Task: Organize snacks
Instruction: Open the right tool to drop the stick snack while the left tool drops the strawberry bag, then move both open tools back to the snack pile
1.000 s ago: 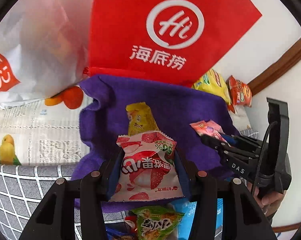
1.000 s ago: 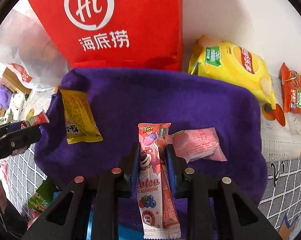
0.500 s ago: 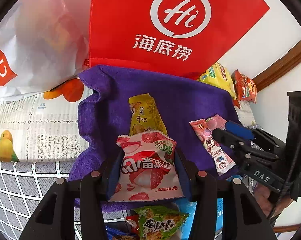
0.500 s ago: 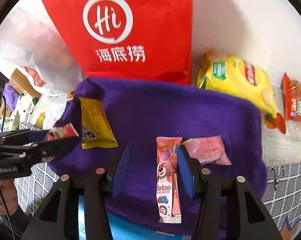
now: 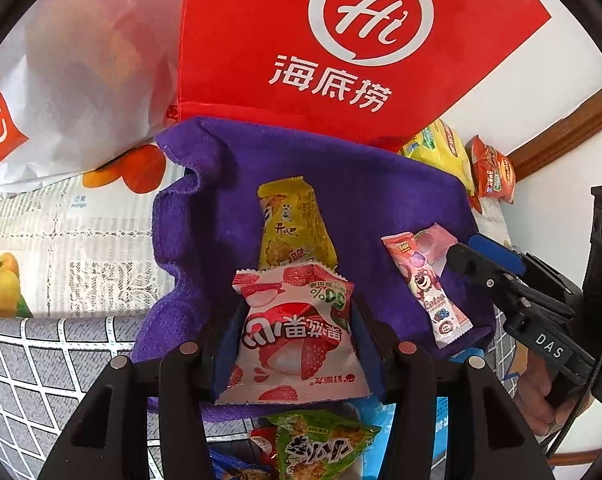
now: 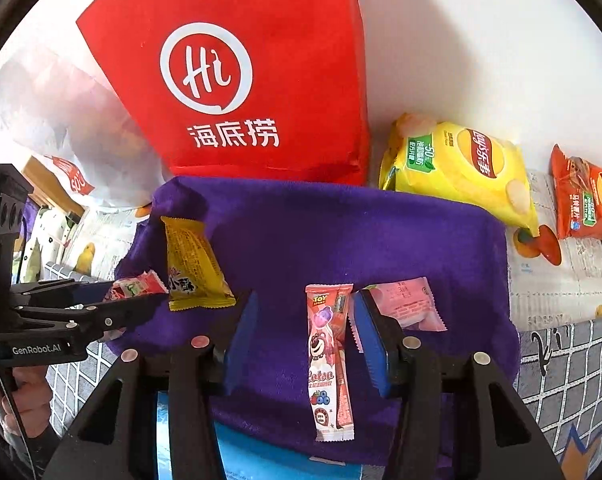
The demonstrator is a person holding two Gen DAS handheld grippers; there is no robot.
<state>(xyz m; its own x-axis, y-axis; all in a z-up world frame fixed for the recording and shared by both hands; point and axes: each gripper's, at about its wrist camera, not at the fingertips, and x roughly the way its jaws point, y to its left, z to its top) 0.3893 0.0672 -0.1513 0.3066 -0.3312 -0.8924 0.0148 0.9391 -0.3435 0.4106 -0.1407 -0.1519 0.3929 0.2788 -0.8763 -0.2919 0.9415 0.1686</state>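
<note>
The left claw [image 5: 293, 336] pinches a strawberry snack packet [image 5: 293, 344] over the purple cloth's [image 5: 373, 200] near edge. The right claw [image 6: 307, 344] is spread around the Lotso candy strip [image 6: 329, 364] lying there.

Both fisheye cameras sit just behind their own fingers, looking forward and slightly down, close over the purple towel [image 5: 373, 200] toward the far wall. The left view looks from the towel's near left, the right view from its near middle. Both share the towel, the red Haidilao bag [image 6: 261, 92] behind it, the yellow cracker packet [image 5: 293, 232] and the Lotso candy stick [image 6: 329, 360]. Each catches the other hand-held gripper at its edge.
</note>
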